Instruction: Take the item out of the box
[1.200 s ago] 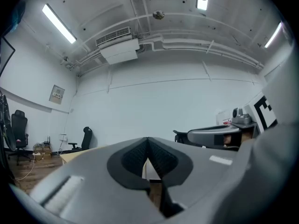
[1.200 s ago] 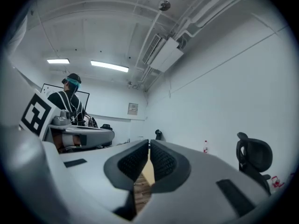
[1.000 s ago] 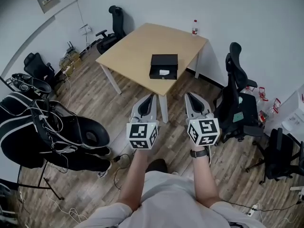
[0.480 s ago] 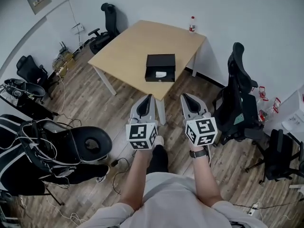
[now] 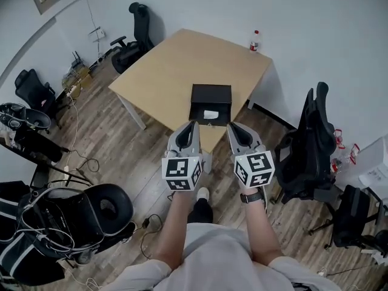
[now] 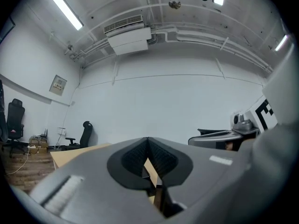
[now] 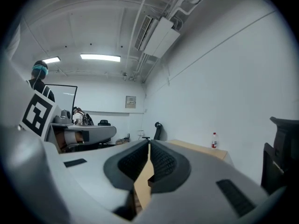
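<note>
A: Looking down from the head view, where's the box (image 5: pixel 211 96)?
B: Open, near the table (image 5: pixel 176 65) edge, white item (image 5: pixel 210 114) inside.
A: Left gripper view?
B: Left gripper (image 6: pixel 148 140) clenched, empty.
A: Right gripper view?
B: Right gripper (image 7: pixel 149 143) clenched too, holding nothing; bottle (image 7: pixel 214 141) on the table's far corner.

Both arms (image 5: pixel 174 223) stretch forward side by side; left claw (image 5: pixel 192 126) and right claw (image 5: pixel 231 128) point level toward the desk (image 5: pixel 176 65), jaws together, empty.
</note>
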